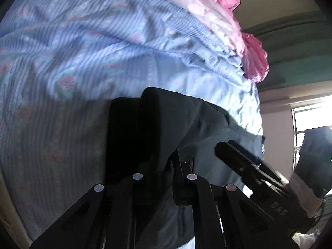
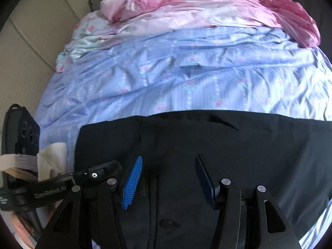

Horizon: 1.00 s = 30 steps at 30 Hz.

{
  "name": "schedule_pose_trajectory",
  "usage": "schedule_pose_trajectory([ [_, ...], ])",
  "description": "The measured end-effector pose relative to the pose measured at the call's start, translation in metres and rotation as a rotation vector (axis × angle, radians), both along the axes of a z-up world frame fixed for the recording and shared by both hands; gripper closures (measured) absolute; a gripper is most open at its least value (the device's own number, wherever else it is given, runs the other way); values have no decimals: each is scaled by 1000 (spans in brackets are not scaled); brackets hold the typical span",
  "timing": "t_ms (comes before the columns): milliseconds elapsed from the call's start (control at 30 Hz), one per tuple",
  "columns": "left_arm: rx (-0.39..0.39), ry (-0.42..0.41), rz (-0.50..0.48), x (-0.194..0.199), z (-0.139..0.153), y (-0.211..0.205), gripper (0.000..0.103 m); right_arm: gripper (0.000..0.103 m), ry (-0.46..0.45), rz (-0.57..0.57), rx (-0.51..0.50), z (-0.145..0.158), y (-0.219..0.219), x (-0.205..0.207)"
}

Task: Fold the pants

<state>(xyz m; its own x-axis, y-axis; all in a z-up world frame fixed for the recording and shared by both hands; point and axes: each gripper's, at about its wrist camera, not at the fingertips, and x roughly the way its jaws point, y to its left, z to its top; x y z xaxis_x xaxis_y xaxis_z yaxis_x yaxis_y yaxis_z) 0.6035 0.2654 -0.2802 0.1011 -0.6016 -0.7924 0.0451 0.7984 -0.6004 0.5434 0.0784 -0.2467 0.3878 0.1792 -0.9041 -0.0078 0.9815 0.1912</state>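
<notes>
Blue floral bedspread (image 2: pixel 186 78) is covering the bed, pink bedding (image 2: pixel 186 4) bunching at the far end; this is serving as the work surface. The black pants (image 2: pixel 207 141) are lying spread flat across the near part of it, filling the lower half of the right wrist view, one straight edge running across the blue cloth. Fabric is reading as soft, limp and fairly light, likely to sag and drag rather than hold shape; matte weave, probably not slippery. In the left wrist view a fold of the pants (image 1: pixel 161 120) is bunching and draping up over the left gripper (image 1: pixel 164 178), whose fingers are buried in cloth and appearing clamped on it. The right gripper (image 2: pixel 168 180) is hovering over the pants with jaws spread wide, blue ribbed pads (image 2: pixel 131 184) bare, nothing between them. Best hold, in my judgement: pinching a doubled edge or seam near a corner, since single layers will be slipping away and stretching.
</notes>
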Motion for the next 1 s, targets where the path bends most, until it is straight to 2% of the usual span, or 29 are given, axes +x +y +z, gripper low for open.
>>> schedule_pose_trajectory([
  [133, 53, 4, -63, 10, -16, -5, 90, 48, 19, 32, -26, -15, 13, 4],
  [267, 88, -15, -102, 13, -14, -7, 85, 48, 42, 25, -44, -26, 11, 5],
  [333, 152, -32, -112, 13, -12, -10, 73, 48, 46, 10, -44, -27, 6, 4],
  [367, 184, -47, -119, 13, -8, -12, 70, 48, 47, 5, -42, -26, 4, 3],
  [433, 258, -103, -125, 7, 9, -14, 54, 48, 45, -8, -39, -22, -2, 0],
  [500, 293, -167, -123, -2, 30, -10, 49, 48, 26, -9, -31, -13, -8, -6],
  [567, 323, -246, -133, -16, 57, -9, 43, 48, -4, 13, -33, 0, -14, -17],
  [733, 391, -434, -187, -78, 121, -28, 42, 48, -96, 83, -22, 41, -37, -59],
  [867, 339, -489, -195, -138, 148, -51, 38, 48, -173, 145, -1, 74, -65, -112],
  [1000, 342, -500, -210, -192, 149, -83, 37, 48, -189, 187, -13, 86, -101, -172],
])
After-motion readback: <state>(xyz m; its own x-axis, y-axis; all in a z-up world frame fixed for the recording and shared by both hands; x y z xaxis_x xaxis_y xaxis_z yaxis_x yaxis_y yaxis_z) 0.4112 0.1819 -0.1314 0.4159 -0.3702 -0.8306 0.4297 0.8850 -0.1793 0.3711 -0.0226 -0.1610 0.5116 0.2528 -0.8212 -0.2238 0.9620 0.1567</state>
